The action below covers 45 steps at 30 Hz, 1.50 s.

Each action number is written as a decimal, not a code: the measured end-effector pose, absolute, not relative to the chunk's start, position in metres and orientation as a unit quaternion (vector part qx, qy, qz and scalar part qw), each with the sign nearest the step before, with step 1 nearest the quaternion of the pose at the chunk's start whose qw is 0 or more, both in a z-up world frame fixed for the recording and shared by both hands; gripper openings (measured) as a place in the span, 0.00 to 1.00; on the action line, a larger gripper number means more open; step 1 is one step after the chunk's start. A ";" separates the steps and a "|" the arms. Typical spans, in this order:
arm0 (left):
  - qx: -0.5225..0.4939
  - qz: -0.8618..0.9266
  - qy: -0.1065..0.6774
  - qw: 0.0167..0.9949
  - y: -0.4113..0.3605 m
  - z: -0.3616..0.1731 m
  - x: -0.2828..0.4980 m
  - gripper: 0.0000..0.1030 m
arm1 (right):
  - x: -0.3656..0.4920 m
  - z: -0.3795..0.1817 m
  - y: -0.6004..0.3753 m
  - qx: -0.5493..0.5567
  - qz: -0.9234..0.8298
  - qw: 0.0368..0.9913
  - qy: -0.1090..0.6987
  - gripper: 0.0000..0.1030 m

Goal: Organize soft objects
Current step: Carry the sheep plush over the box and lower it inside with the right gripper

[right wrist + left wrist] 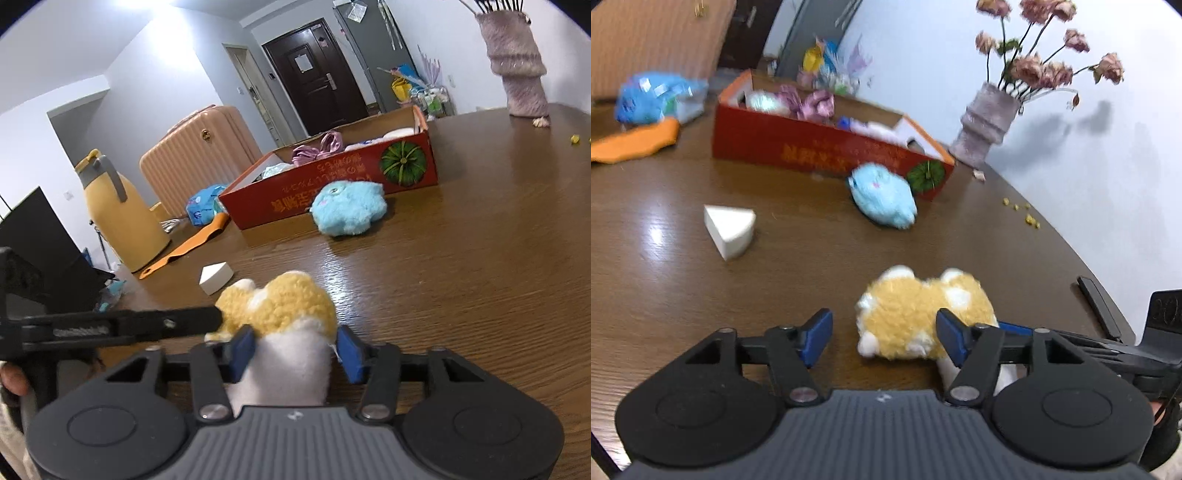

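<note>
The right gripper is clamped on the white end of the yellow plush toy, while the left gripper stands open, one pad against the toy's side. Judging from this, lift cleanly, keeping the squeeze firm since plush slips, then carry it to the red box, well beyond, behind the blue plush.
</note>
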State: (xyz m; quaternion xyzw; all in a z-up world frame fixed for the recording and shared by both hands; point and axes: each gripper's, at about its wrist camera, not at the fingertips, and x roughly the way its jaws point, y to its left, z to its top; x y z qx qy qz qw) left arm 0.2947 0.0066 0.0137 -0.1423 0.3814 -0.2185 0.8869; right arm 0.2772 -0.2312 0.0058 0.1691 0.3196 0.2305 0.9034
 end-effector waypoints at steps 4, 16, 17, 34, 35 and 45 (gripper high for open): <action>-0.164 -0.243 0.385 0.875 0.010 0.008 0.298 0.41 | 0.279 0.005 -0.231 0.170 0.234 0.901 0.322 0.38; -0.151 -0.254 0.353 0.888 0.007 0.084 0.331 0.40 | 0.317 0.079 -0.237 0.151 0.261 0.904 0.303 0.36; -0.148 -0.254 0.351 0.889 0.006 0.094 0.338 0.40 | 0.324 0.092 -0.235 0.139 0.262 0.908 0.295 0.36; -0.104 -0.226 0.326 0.912 0.012 0.186 0.508 0.40 | 0.506 0.196 -0.219 0.125 0.279 0.906 0.293 0.36; -0.105 -0.224 0.330 0.911 0.013 0.183 0.518 0.40 | 0.522 0.194 -0.217 0.126 0.278 0.903 0.301 0.36; -0.120 -0.188 0.411 0.884 0.027 0.099 0.626 0.40 | 0.630 0.114 -0.196 0.145 0.258 0.875 0.383 0.36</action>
